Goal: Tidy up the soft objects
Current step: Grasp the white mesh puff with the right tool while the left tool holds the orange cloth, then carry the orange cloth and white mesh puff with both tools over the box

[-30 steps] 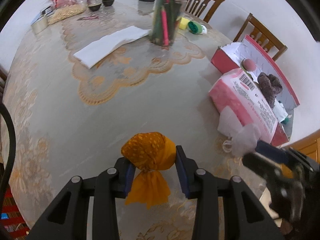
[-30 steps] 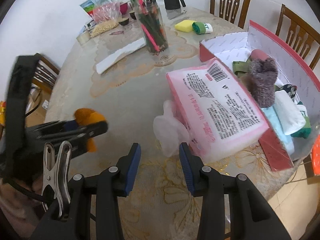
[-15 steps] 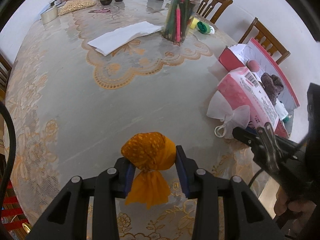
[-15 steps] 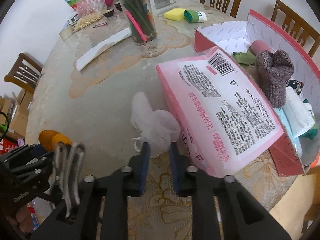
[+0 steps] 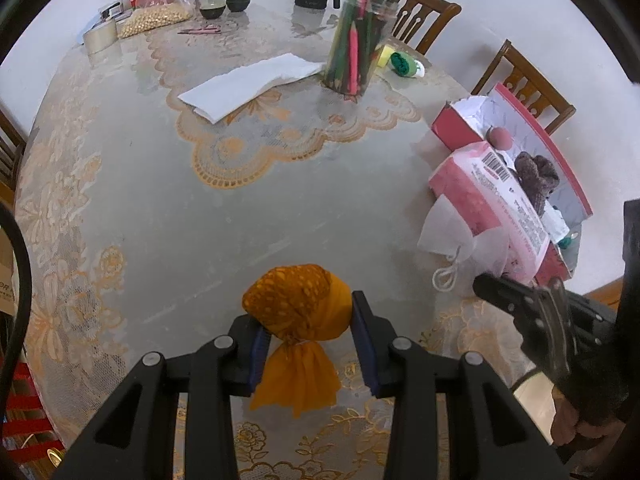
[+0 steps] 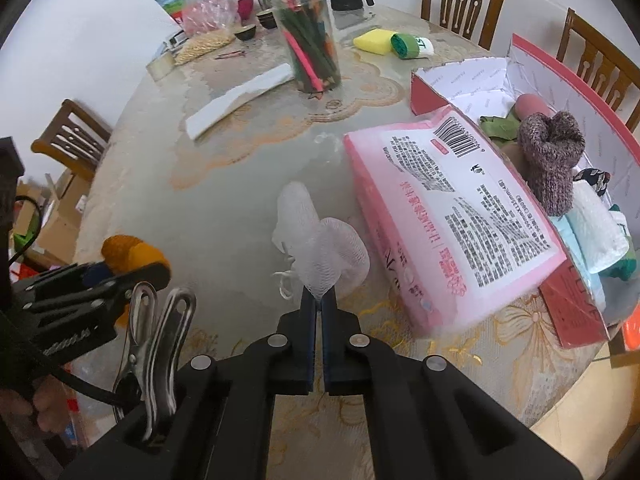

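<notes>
Right wrist: crinkly white mesh pouf point(image 6: 320, 248), knitted sock point(image 6: 554, 160).

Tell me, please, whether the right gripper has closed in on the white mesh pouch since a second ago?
Yes. The right gripper has just been closing and now pinches the white mesh pouch, beside the pink pack.

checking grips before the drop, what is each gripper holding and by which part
Left gripper clamps the orange cloth bundle by its round body, above the tied neck. Right gripper pinches the white mesh pouch at its lower edge.
</notes>
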The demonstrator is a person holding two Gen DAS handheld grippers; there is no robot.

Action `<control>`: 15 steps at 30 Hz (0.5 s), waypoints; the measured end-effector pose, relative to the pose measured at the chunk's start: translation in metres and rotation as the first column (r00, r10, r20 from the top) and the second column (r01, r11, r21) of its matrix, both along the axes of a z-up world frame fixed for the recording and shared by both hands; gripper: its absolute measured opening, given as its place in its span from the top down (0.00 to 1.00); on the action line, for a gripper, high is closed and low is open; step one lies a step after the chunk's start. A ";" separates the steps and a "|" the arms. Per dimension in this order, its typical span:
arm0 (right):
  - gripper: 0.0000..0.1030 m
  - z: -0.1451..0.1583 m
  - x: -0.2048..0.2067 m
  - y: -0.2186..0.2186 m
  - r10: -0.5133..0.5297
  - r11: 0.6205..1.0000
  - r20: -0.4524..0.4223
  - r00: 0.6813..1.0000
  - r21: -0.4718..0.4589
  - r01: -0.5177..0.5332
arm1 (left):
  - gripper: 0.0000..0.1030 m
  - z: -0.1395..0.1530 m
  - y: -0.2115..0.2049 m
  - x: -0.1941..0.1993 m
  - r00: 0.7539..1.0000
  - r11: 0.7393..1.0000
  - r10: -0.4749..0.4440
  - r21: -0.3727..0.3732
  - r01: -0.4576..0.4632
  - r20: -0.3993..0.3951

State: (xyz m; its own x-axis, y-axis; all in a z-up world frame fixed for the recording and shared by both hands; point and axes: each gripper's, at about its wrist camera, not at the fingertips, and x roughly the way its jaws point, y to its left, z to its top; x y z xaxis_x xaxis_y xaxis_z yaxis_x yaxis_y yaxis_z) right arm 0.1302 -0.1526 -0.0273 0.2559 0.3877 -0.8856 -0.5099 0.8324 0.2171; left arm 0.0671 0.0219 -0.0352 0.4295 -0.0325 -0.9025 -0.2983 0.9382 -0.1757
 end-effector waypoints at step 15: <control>0.97 0.017 -0.026 -0.016 0.054 0.998 -0.004 0.999 0.037 -0.054 | 0.62 0.011 -0.026 -0.003 0.997 0.996 -0.082 0.020 0.082 0.002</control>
State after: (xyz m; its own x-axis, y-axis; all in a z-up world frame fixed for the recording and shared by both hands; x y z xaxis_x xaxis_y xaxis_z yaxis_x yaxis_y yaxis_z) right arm 0.1041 -0.1687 -0.0107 0.2293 0.4332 -0.8717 -0.5527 0.7951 0.2497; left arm 0.0639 -0.0036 -0.0240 0.4282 -0.0498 -0.9023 -0.2196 0.9628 -0.1573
